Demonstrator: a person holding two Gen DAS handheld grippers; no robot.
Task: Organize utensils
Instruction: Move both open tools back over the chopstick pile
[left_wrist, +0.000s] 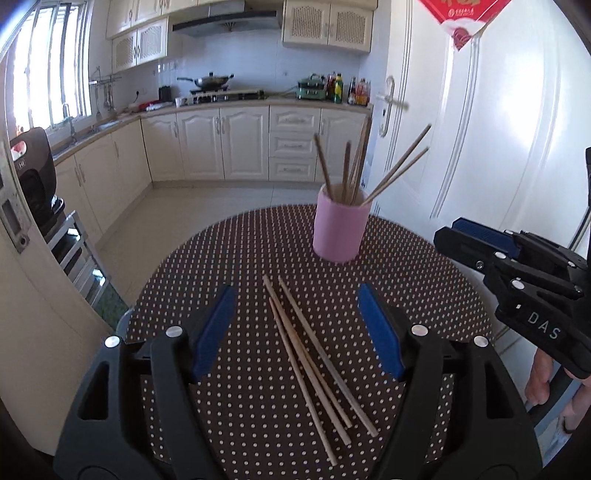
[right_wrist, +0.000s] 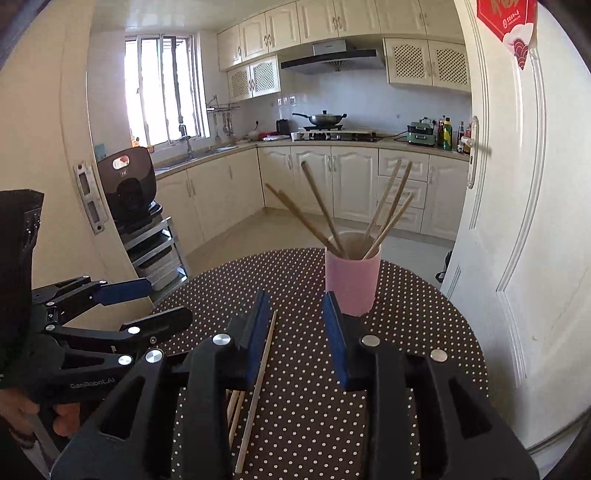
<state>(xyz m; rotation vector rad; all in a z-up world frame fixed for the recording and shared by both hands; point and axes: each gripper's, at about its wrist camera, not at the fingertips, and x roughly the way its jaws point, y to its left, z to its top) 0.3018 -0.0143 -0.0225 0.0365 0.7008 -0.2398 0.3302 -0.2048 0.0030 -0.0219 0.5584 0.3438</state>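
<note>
Several loose wooden chopsticks (left_wrist: 306, 354) lie in a bundle on the brown polka-dot tablecloth (left_wrist: 221, 258). My left gripper (left_wrist: 295, 291) hovers over them, open wide, its blue pads on either side and not touching them. A pink cup (left_wrist: 340, 229) stands beyond, holding several upright chopsticks (left_wrist: 399, 170). My right gripper (right_wrist: 294, 297) is open with nothing between its pads. It points at the pink cup (right_wrist: 352, 284), and one loose chopstick (right_wrist: 258, 384) lies on the cloth just beside its left finger. Each gripper shows in the other's view: the right gripper (left_wrist: 448, 230) and the left gripper (right_wrist: 168, 299).
A white door (right_wrist: 517, 221) stands close to the table's right side. To the left are a door frame and a metal rack with a black appliance (right_wrist: 127, 184). The round table's far edge (right_wrist: 280, 253) drops to a tiled kitchen floor. A hand (right_wrist: 62, 417) holds the left gripper.
</note>
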